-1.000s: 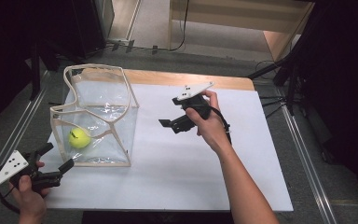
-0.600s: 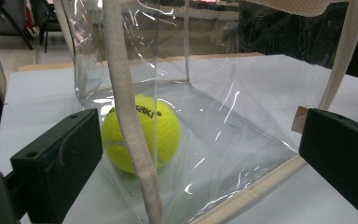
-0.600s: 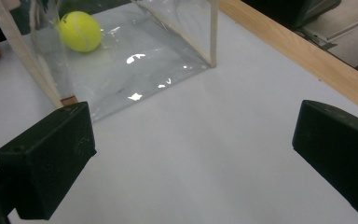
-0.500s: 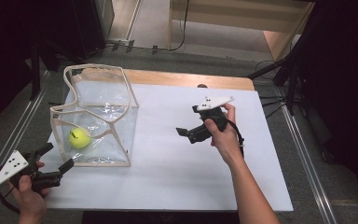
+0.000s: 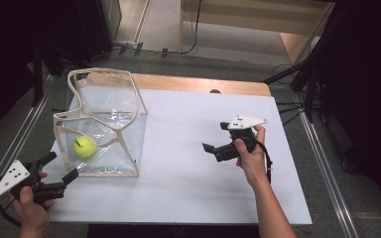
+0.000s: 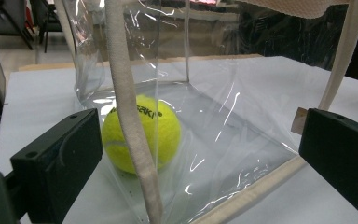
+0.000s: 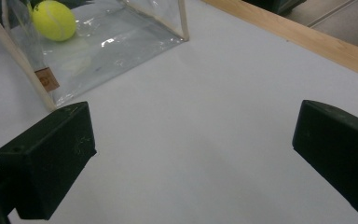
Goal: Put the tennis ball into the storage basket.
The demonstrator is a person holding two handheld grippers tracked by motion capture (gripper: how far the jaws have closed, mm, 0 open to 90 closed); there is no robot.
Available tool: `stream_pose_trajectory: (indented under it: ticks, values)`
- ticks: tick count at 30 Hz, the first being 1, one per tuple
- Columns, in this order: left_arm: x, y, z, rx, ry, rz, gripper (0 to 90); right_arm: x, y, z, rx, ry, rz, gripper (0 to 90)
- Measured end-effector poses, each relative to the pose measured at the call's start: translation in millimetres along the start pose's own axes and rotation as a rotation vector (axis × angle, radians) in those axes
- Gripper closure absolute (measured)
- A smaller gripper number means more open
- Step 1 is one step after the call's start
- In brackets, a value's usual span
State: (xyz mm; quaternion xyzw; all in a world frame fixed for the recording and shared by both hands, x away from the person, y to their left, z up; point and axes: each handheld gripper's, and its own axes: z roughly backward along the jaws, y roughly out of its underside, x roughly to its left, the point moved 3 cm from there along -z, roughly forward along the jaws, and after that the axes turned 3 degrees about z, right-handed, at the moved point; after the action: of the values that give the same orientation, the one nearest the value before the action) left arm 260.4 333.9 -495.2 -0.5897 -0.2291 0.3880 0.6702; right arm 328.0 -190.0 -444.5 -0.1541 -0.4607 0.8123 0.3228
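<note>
A yellow tennis ball [image 5: 84,147] lies on the bottom of a clear plastic bag with cream trim [image 5: 129,101], which stands upright at the table's left. My left gripper [image 5: 64,164] is open at the bag's front left corner, with its jaws on either side of the corner seam. In the left gripper view the ball [image 6: 142,133] sits behind a cream strap [image 6: 130,121] of the bag. My right gripper [image 5: 214,137] hovers over the bare right half of the table. Its jaws have just been opening and stand wide apart with nothing between them. From the right gripper view [image 7: 191,163] the ball [image 7: 53,19] is far off.
The white table top [image 5: 188,173] has a wooden strip [image 5: 203,85] along its far edge. Metal rails [image 5: 322,163] run down both sides. Dark stands and cables [image 5: 297,74] crowd the floor beyond the right corner.
The right hand has moved right and down, away from the bag, and its jaws have spread wider. The left hand, bag and ball have stayed put.
</note>
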Motion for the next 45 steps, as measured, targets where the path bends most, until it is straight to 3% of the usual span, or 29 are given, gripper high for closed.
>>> stream_pose_trajectory:
  ticks: [5,13,25,31,37,45]
  values:
    - [0.3,0.1,0.1,0.002,-0.001,-0.005,0.0,-2.5,16.9,9.2,-0.035,0.012,-0.014,0.0]
    - [-0.1,0.1,0.3,0.004,-0.003,-0.006,0.0,-8.0,51.8,29.0,-0.083,0.078,-0.065,0.0]
    - [-0.3,0.2,-0.2,0.011,-0.004,-0.015,0.0,-11.5,94.3,50.6,-0.110,0.155,-0.114,0.0]
    - [-1.3,0.3,-1.1,0.013,-0.004,-0.014,0.0,-13.8,110.6,61.2,-0.106,0.187,-0.148,0.0]
    - [-0.7,0.2,-0.5,0.015,-0.004,-0.017,0.0,-15.9,121.0,71.7,-0.114,0.213,-0.151,0.0]
    - [-0.6,0.0,-0.7,0.015,-0.001,-0.019,0.0,-21.6,140.9,90.9,-0.145,0.267,-0.209,0.0]
